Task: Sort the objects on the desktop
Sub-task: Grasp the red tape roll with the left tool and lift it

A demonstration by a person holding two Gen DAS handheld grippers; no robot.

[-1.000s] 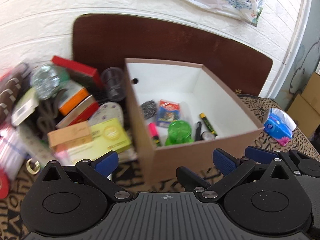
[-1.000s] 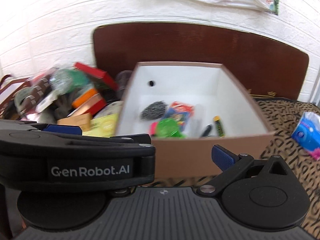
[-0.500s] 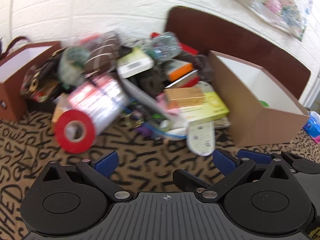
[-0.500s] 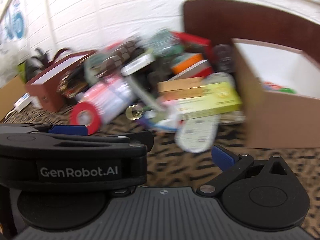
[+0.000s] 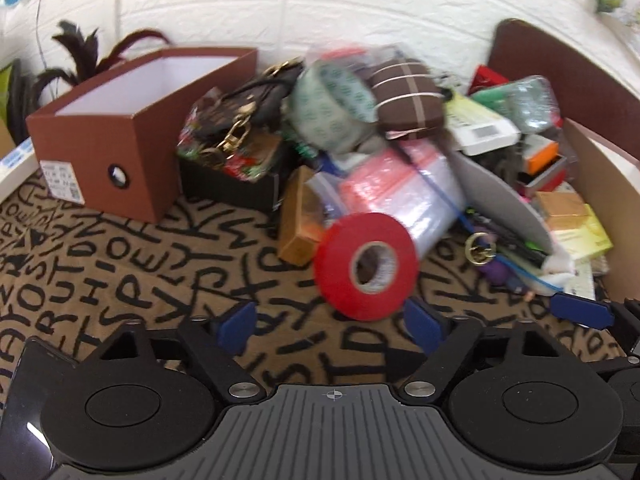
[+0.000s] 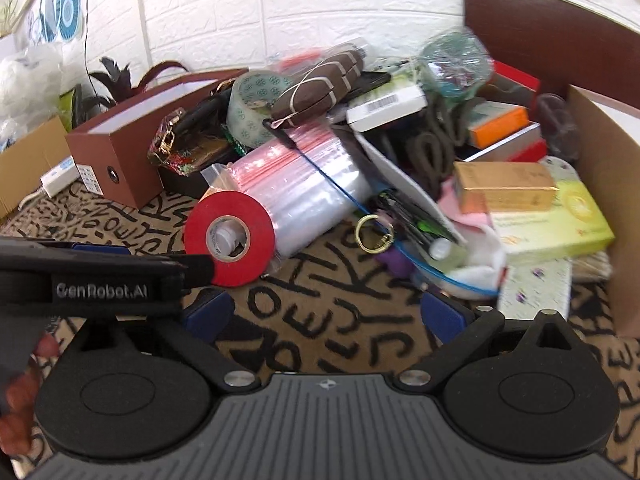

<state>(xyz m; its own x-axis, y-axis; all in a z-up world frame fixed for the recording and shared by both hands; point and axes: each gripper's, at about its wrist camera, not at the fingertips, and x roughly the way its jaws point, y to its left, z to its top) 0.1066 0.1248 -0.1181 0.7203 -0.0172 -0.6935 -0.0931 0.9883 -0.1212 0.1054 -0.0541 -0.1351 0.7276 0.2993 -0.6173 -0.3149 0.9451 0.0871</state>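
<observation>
Letter-patterned table [image 5: 120,280] carrying a brown box [image 5: 136,128] at left and the clutter pile. Red tape roll [image 5: 366,266] lies at the pile's near edge, just ahead of the left tongs [image 5: 332,322], whose jaws have just been closing, nothing between them. Right tongs [image 6: 326,314] open, empty. Step: approach; next, straddle the roll's rim.

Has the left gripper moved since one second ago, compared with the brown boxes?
Yes. The left gripper swung away from the right-hand box toward the pile's left, now facing the red tape roll.
</observation>
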